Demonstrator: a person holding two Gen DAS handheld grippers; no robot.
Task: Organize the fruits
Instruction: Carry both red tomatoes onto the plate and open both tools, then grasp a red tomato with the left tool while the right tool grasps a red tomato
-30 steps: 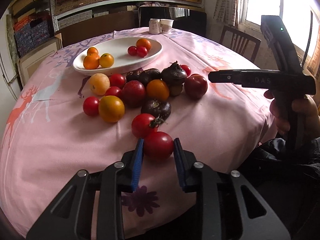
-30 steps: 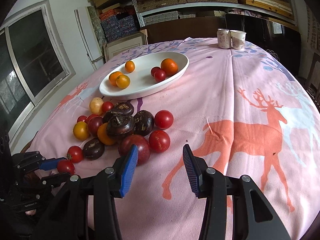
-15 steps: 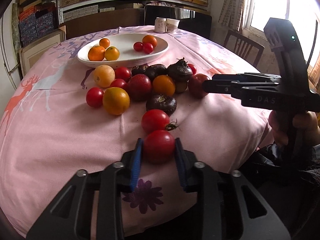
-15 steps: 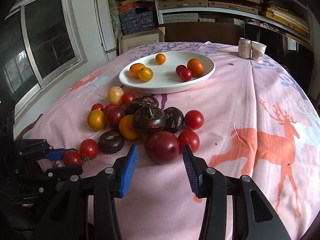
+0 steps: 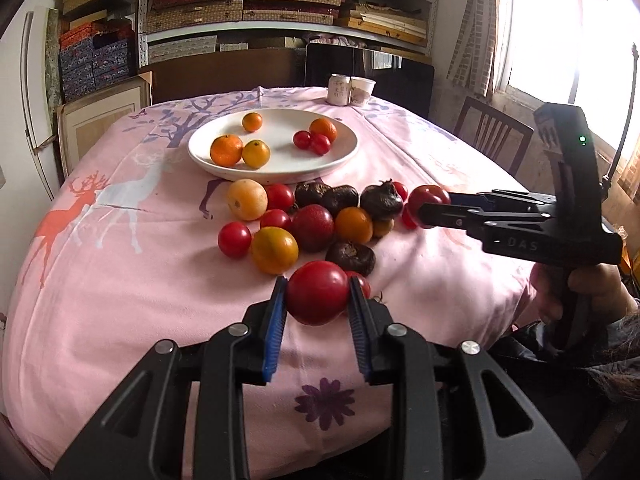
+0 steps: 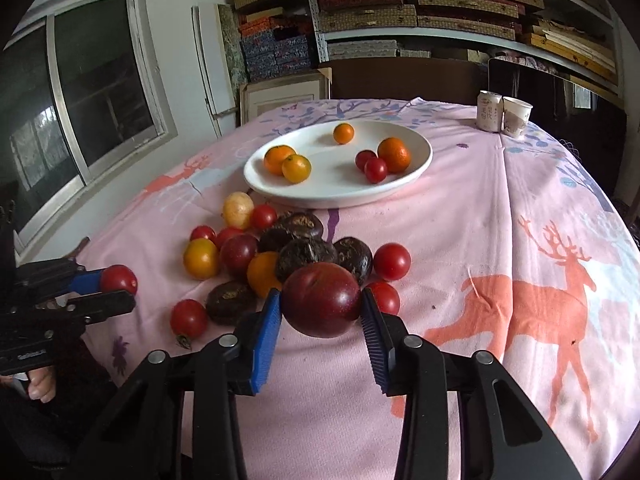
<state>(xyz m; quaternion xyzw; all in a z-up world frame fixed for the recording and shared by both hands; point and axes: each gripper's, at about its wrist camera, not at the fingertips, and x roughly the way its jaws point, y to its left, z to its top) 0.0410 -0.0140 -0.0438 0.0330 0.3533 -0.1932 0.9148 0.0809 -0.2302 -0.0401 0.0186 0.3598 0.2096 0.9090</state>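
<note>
Both your hands are loaded at once over the pink deer-print tablecloth [image 6: 500, 208]. Your left gripper [image 5: 318, 312] is pinched tight on a red tomato [image 5: 317, 297], the blue pads squeezing its flanks, and the fruit sits squarely between the fingertips, just in front of the loose pile of tomatoes, oranges and dark fruits [image 5: 320, 220]. Your right gripper [image 6: 322, 312] has its jaws closing on a dark red plum [image 6: 322, 300], which fills the gap between the pads at the near edge of that pile; both pads already look pressed to its sides, though whether it has left the cloth cannot be told. The white plate [image 6: 416, 172] lies beyond the pile, well apart from both claws, holding four oranges and two small red tomatoes in separate groups. That grouping suggests why you hold what you hold: each piece looks bound for the plate, red beside red. Gripped across the widest part, both fruits should ride without rolling
</note>
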